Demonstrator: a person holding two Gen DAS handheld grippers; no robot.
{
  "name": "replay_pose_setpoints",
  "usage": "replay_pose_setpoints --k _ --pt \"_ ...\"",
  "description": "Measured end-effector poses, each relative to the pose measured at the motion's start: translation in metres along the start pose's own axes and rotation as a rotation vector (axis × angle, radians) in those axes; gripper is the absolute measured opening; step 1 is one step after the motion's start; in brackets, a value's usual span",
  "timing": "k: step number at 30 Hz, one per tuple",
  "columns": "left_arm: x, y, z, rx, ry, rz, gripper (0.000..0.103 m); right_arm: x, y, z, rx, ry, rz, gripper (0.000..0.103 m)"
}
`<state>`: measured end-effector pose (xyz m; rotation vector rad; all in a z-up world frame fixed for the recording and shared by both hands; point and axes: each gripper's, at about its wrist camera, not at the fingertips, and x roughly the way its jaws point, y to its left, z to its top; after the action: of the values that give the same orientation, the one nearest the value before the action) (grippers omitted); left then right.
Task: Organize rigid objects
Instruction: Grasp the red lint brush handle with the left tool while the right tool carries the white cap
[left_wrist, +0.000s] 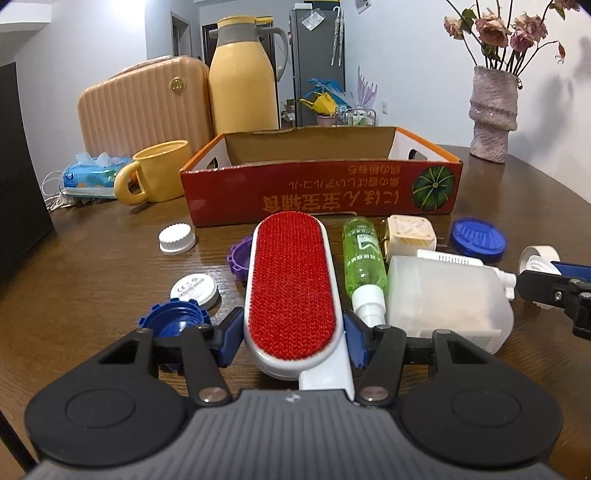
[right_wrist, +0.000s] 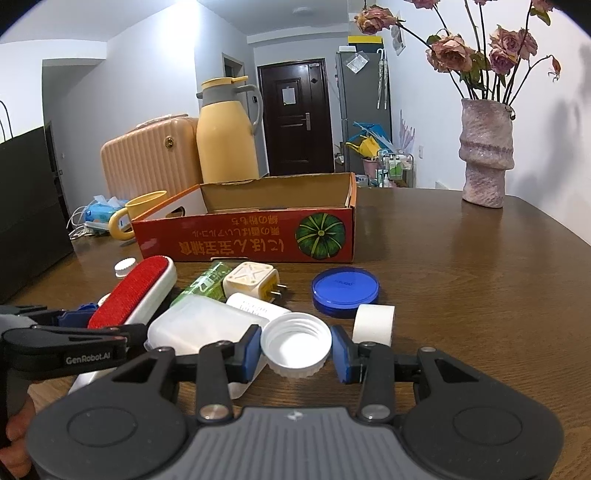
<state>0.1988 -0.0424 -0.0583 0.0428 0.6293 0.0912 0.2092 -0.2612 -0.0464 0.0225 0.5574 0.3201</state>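
Left hand-held gripper (left_wrist: 291, 338) clamps one lint brush (left_wrist: 291, 284); right hand-held gripper (right_wrist: 295, 352) spread around one white cap (right_wrist: 295, 349), not gripping

Lint brush (left_wrist: 291, 284): red napped fabric pad, glossy white plastic frame. Table (left_wrist: 92, 266) beneath it: dark wood grain, polished sheen. Box (left_wrist: 321, 192) behind brush: printed cardboard, raw brown inside. Spray bottle (left_wrist: 364, 254) right of brush: clear green plastic. Vase (right_wrist: 485, 151): rough, glittery texture. Gripper pads (right_wrist: 249, 354): matt blue.
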Motion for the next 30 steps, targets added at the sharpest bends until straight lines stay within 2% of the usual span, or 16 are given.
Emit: replay_pose_setpoints --k 8,18,30 --pt "-0.016 0.006 0.013 -0.006 -0.041 -0.010 0.057 -0.007 0.003 0.008 -0.006 -0.024 0.001 0.039" --pt "-0.040 0.016 0.044 0.003 -0.106 -0.036 0.057 -0.010 0.011 0.031 -0.012 -0.064 -0.004 0.039" --pt "-0.036 0.027 0.087 -0.008 -0.135 -0.043 0.057 0.003 0.023 0.071 -0.024 -0.097 0.010 0.039"
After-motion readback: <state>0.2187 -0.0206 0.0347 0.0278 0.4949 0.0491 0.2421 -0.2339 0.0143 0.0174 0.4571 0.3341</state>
